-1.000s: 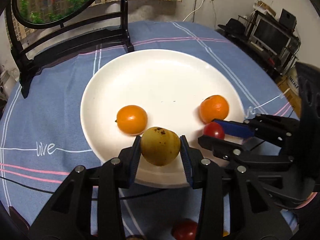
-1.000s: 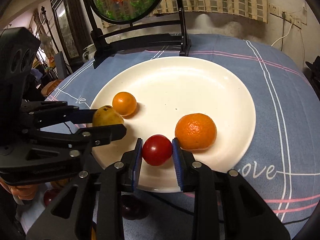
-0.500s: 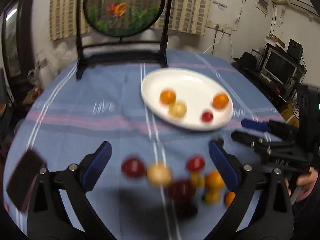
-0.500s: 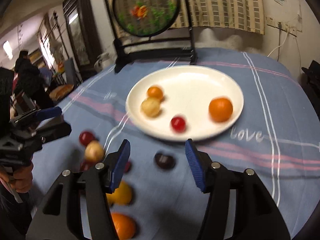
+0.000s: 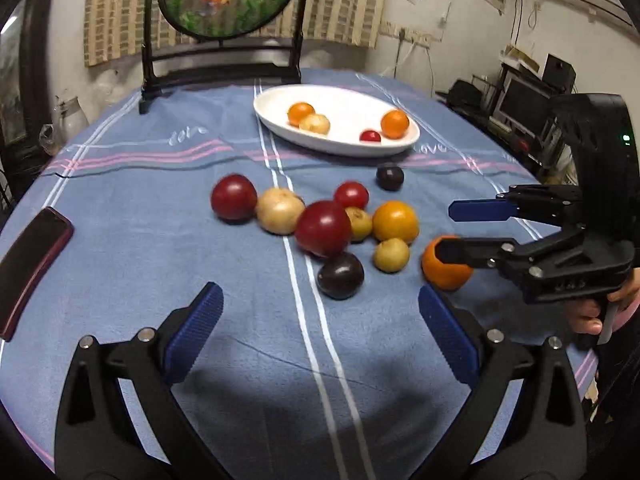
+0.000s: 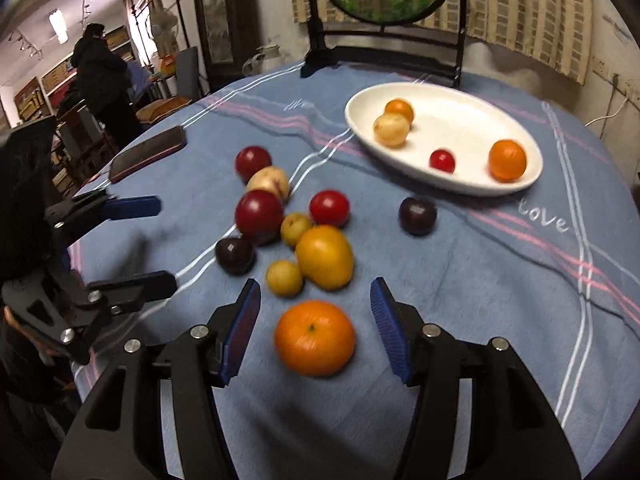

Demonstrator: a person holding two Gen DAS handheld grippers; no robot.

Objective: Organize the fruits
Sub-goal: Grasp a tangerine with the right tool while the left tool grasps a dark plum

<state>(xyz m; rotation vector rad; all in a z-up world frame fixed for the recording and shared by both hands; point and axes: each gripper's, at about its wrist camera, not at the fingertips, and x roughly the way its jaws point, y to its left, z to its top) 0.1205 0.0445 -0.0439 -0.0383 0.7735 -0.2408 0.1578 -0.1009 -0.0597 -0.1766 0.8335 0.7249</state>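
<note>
1. On the blue cloth [image 5: 120, 248], a loose cluster of fruit lies near the front edge; four pieces already sit on the white plate [image 6: 472, 186] farther back.
2. Plate holds two oranges, a pale fruit and a small red one, spaced apart, so there is room for more.
3. Left gripper [image 5: 320, 332]: jaws wide, nothing between them, hanging short of the dark plum [image 5: 340, 276]. Likely lining up a next pick.
4. Right gripper [image 6: 314, 330]: jaws part-open, straddling the orange [image 6: 315, 338] without touching it. Pads flank it on both sides, which suits a straight close.
5. A phone [image 5: 32, 264] lies at the cloth's left edge, well apart from the fruit.
6. Judgement: sorting is early; most fruit is not yet on the plate.
</note>
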